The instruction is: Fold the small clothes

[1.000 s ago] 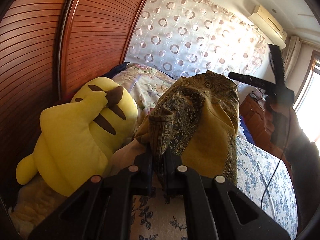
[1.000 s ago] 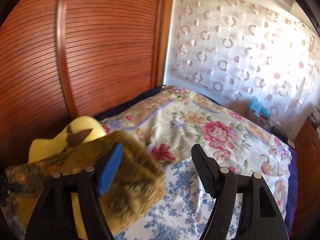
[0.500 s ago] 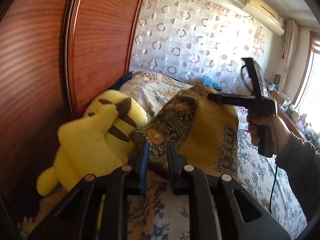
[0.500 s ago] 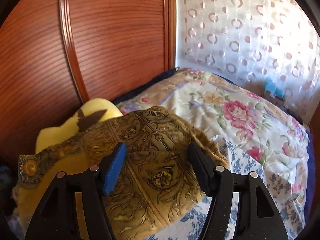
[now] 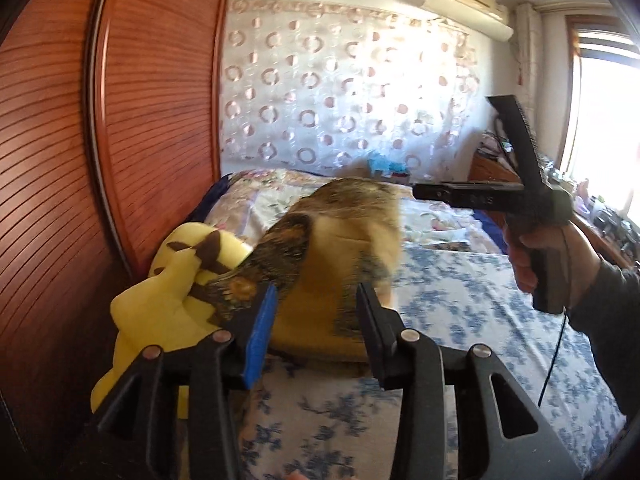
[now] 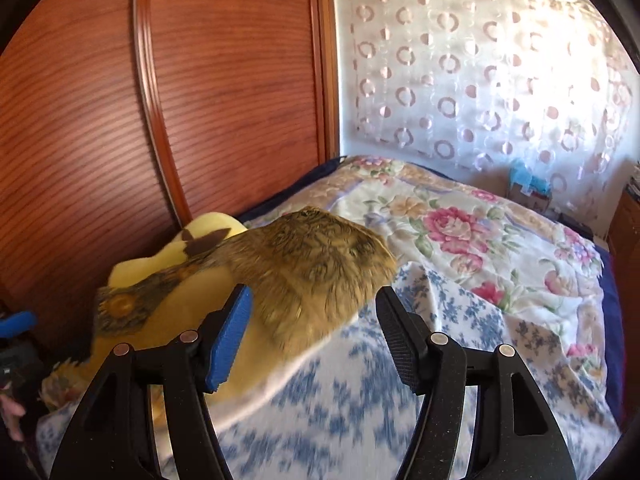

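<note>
Mustard-yellow cloth [image 5: 332, 264] with dark paisley border, centre frame; yellow plush toy [image 5: 168, 300] with brown ear tips, lower left; blue-flowered white sheet [image 6: 360, 400]; pink-rose quilt [image 6: 460, 224]; reddish-brown wardrobe [image 5: 120, 140].

No legible text, label, brand, number or sign is found in either view. The black bar of the right tool [image 5: 470, 199], seen from the left wrist camera, carries a faint embossed marking; it is too blurred to read. The white wall-mounted air conditioner [image 5: 466, 2] shows no readable badge. Patterns on the fabrics are ornamental only.
</note>
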`<state>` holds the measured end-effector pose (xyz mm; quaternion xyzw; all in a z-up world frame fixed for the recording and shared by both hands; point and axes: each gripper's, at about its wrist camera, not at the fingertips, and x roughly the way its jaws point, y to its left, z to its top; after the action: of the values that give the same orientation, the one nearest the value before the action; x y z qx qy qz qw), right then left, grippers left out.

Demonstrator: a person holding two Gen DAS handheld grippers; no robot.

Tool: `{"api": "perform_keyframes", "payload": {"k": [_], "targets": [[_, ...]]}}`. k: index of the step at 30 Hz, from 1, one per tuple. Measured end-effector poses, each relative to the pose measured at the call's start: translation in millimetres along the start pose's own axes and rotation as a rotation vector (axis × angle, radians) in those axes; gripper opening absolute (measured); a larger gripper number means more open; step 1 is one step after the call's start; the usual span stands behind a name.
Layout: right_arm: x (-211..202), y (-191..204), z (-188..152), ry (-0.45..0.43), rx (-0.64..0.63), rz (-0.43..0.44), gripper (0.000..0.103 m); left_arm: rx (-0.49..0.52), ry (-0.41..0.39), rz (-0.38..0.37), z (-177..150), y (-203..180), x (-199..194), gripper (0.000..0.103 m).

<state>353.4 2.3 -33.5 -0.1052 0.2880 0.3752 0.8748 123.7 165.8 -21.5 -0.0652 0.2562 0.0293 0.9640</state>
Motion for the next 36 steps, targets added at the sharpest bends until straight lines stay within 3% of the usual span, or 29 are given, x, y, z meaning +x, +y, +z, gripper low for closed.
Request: {"api": "perform_keyframes", "payload": {"k": [10, 22, 26, 36], "targets": [[-125.1, 6.9, -64.6, -0.065, 0.042, -0.068, 0.071, 0.098, -0.015, -0.051, -1.5, -63.8, -28.6, 0.043], [-242.5, 0.7, -140.9, -0.129, 0.139, -0.276, 0.082, 0.161, -0.008, -0.097, -12.5, -136.9, -54.0, 0.044], [-281.6, -5.9, -157.4, -0.171, 0.201, -0.347, 0.088, 0.170, -0.013, -0.132, -9.6, -154.6, -62.5, 0.044], [-344.7, -10.8, -170.0, -0.251, 0.244, -0.465, 0.088, 0.147, -0.032, -0.156, 6.7, -173.4, -79.8, 0.045]]}}
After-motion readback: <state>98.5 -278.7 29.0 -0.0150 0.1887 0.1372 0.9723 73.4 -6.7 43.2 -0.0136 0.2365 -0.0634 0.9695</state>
